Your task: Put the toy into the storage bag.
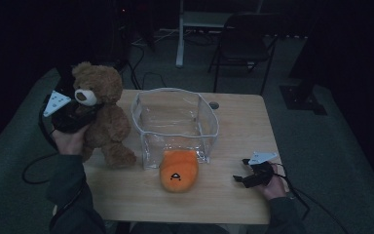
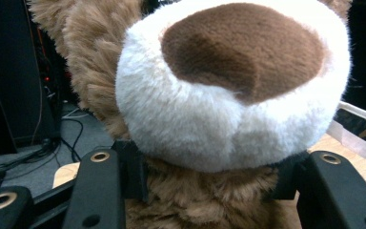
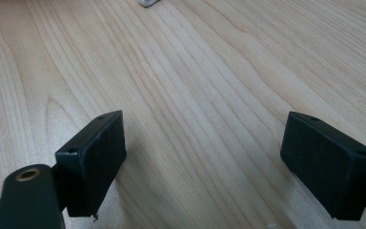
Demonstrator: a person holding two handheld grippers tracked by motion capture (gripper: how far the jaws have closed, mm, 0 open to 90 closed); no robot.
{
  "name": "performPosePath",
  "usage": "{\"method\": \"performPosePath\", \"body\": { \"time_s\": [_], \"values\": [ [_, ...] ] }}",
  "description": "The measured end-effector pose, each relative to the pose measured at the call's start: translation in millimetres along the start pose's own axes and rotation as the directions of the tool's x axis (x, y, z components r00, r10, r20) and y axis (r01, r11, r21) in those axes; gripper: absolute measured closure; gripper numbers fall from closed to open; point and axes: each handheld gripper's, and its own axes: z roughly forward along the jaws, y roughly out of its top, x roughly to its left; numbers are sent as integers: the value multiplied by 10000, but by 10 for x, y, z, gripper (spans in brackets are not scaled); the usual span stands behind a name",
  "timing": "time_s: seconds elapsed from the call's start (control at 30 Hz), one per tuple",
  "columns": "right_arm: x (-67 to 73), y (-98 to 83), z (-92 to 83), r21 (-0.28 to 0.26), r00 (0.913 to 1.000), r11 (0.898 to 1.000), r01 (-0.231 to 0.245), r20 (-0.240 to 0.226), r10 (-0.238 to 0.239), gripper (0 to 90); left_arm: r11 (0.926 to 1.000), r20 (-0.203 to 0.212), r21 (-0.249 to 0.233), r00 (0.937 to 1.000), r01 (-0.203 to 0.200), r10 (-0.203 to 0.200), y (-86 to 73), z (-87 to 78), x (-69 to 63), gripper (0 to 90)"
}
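Note:
A brown teddy bear (image 1: pixel 103 114) with a white muzzle stands upright at the table's left edge. My left gripper (image 1: pixel 79 115) is shut on it just under the head. In the left gripper view the bear's muzzle (image 2: pixel 228 95) looms close, and the black jaws of the left gripper (image 2: pixel 214 188) press into the fur at both sides of its neck. An orange plush toy (image 1: pixel 178 171) lies at the front of a clear plastic bin (image 1: pixel 210 117). My right gripper (image 1: pixel 241 177) rests open near the table's right front edge. The right gripper (image 3: pixel 205 162) has nothing but bare wood between its jaws.
The wooden table (image 1: pixel 238 126) has free room at its right half and front. A small white object (image 3: pixel 148 2) lies farther off on the wood. A dark chair (image 1: pixel 246 41) and cables stand on the floor beyond the table.

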Motion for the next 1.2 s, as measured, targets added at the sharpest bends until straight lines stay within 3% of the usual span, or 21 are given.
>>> {"method": "performPosePath", "body": {
  "time_s": [0.77,1.1,1.2],
  "values": [
    [0,0,0,-4,10000,10000,0,-1,0,147,9975,232,-331,9977,-627,635,410,8,-122,462],
    [0,0,0,-4,10000,10000,-4,-4,4,147,9959,481,-381,9953,-819,837,471,19,-158,461],
    [-1,0,0,-4,10000,10000,-1,-2,1,147,9939,815,-354,9909,-1048,1074,505,33,-186,460]
  ]
}}
